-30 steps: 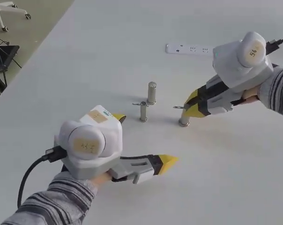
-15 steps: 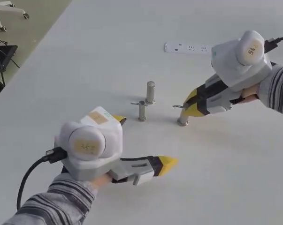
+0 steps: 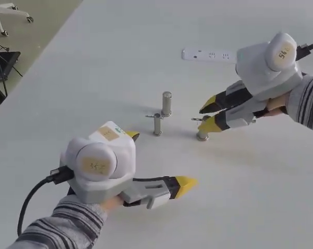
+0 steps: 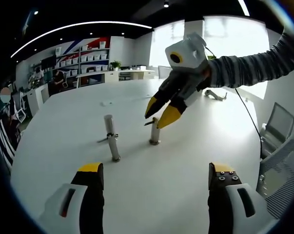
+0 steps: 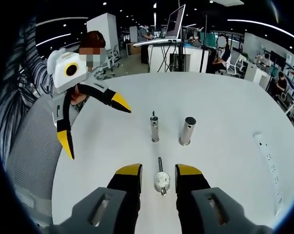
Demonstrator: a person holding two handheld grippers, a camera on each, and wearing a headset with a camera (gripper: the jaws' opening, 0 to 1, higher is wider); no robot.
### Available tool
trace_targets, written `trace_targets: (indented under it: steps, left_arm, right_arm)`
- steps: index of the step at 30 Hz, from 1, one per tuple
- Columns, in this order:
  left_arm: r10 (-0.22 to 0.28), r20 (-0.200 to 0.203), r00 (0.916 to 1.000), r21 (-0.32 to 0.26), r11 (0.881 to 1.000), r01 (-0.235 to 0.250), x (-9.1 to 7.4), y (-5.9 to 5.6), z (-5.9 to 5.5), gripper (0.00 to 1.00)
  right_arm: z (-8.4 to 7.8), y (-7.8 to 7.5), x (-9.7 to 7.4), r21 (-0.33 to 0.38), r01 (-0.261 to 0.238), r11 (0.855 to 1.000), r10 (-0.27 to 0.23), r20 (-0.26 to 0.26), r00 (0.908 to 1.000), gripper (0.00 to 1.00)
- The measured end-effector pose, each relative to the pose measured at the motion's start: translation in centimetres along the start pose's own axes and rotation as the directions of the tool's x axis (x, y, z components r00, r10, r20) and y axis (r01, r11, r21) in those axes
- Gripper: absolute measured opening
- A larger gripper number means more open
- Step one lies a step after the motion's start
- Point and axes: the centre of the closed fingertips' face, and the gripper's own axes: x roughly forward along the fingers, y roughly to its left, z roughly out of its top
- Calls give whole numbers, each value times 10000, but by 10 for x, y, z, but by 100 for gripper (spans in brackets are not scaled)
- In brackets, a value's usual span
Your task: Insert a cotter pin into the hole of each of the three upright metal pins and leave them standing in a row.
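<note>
Your right gripper (image 5: 159, 170) has its yellow-tipped jaws spread on either side of the short upright steel pin (image 5: 161, 181) at the bottom centre of its view. A thin wire cotter pin (image 5: 160, 163) already sits through that pin's hole, so the jaws look parted to release it. Your left gripper (image 4: 155, 168) waits wide open and holds nothing. At centre frame in the head view, the second steel pin (image 3: 157, 124) carries a cotter. The taller steel cylinder (image 3: 167, 104) behind it looks bare and is probably next.

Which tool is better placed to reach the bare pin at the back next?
Probably right: the right tool, open, straddles the end pin, with the bare pin just beyond it. The left tool, also open, sits farther back from the row.
</note>
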Motion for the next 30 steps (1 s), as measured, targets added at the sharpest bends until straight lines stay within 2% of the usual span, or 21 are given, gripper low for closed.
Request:
trace_targets:
  steps: [3,5,7,12,17,21,26,30]
  left_arm:
    - [76,118,9999,49,10000,-77,-2,2,2,88]
    - [127,138,9998,45,9999,-128,-3,2,2,89]
    - [164,151,9998,37,9999,-165,-3,3,2,89]
    - [196,250,9995,-36,9998,-195,-4,4,4,89]
    - [252,287,9993,-97,9996,-250,-5,5,5,89]
    - [315,297,9991,-169,9994,-310,-5,8,5,88]
    - [399,305,9987,-299,9988,-390,-6,9,4,88]
    - [435,320,9985,-419,9982,-421,-6,9,3,88]
  right_arm:
    - [12,-6,0,128,374,9992,-381,592,9975,26]
    - [16,-8,2,529,462,9975,-501,751,9959,26]
    - [19,-10,3,608,627,9962,-677,837,9942,25]
    - [33,-20,12,1050,1222,9869,-1360,1366,9812,25]
    - [39,-30,23,1207,1588,9799,-1775,1638,9704,26]
    - [41,-36,34,1423,1750,9742,-1979,1676,9658,27]
    - [38,-39,46,1371,1952,9711,-2151,1491,9651,27]
    - [40,-45,54,1444,2117,9666,-2338,1591,9592,27]
